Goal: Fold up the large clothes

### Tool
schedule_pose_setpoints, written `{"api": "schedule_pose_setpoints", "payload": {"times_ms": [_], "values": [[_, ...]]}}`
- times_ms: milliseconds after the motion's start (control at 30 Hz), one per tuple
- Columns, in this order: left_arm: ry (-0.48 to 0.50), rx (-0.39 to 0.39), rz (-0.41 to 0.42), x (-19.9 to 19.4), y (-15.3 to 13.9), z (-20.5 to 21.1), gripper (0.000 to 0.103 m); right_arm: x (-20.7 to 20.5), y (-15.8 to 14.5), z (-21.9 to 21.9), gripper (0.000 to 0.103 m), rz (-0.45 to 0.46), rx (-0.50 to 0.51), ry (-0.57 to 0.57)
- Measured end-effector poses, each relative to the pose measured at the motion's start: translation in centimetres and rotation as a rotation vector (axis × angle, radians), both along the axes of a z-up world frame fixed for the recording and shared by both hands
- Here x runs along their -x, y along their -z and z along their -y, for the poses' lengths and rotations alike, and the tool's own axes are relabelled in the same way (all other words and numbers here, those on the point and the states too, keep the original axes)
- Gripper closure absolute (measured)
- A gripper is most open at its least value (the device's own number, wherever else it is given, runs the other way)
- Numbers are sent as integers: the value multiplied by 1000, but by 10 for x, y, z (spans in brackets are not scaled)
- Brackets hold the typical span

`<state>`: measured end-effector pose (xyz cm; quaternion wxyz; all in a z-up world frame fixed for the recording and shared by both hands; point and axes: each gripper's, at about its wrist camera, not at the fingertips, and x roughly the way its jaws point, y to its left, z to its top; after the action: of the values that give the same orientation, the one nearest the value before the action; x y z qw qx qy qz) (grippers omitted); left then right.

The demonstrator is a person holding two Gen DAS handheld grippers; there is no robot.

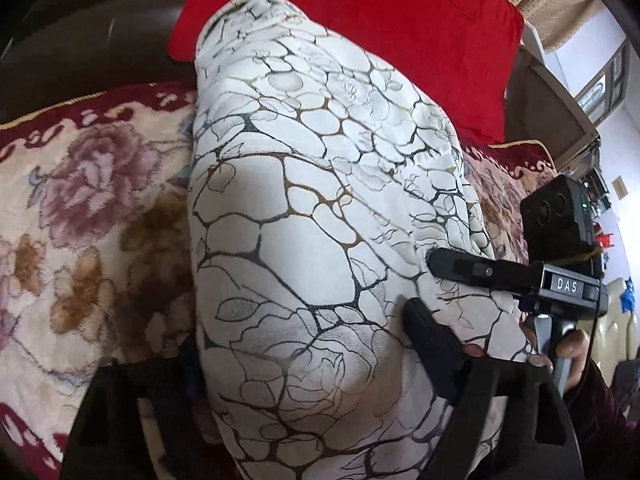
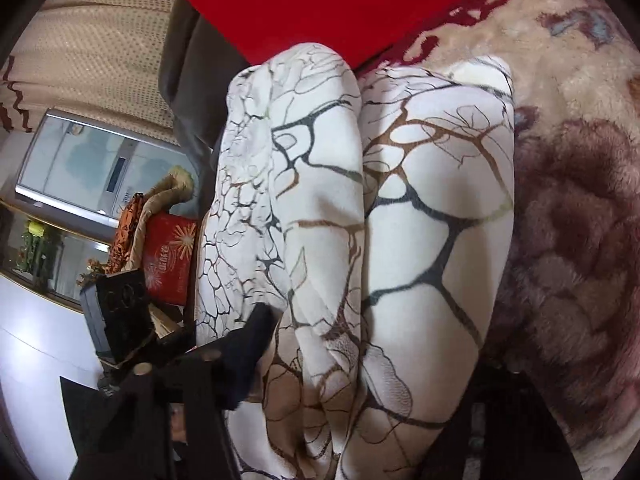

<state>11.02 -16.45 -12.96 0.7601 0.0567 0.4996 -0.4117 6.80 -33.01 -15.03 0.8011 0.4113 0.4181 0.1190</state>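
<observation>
the white patterned garment (image 1: 320,208) lies bunched on the floral blanket (image 1: 92,216), below the red cushion (image 1: 352,20). the right gripper (image 1: 420,284) stands open around its edge; the left gripper's (image 2: 256,344) grip i cannot tell. i'd say pinch both layers, keep edges aligned.

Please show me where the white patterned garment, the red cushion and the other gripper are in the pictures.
white patterned garment (image 1: 320,208): left wrist view, middle of the folded bundle.
red cushion (image 1: 360,20): left wrist view, flat front face.
right gripper (image 1: 420,280): left wrist view, between its two black fingers at the garment's edge.
</observation>
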Motion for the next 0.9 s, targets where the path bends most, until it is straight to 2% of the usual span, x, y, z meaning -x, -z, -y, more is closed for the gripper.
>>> {"api": "schedule_pose_setpoints", "payload": {"times_ms": [100,167,333,500,600,733,900], "values": [[-7,4,22,7,-11,0,38,1,-13,-9,52,6,36,4],[-2,-8,53,16,-18,3,40,3,-22,-15,53,15,52,5],[-6,-30,139,35,-42,-8,40,6,-41,-26,53,39,65,-8],[-33,-26,193,51,-64,-24,40,6,-66,-39,53,100,78,-34],[-62,-20,215,48,-78,-29,40,5,-81,-47,54,135,95,-61],[-108,-41,224,47,-73,-36,40,-4,-84,-53,54,139,111,-90],[-151,-118,124,31,-29,-29,39,-18,-58,-58,54,60,165,-118]]}}
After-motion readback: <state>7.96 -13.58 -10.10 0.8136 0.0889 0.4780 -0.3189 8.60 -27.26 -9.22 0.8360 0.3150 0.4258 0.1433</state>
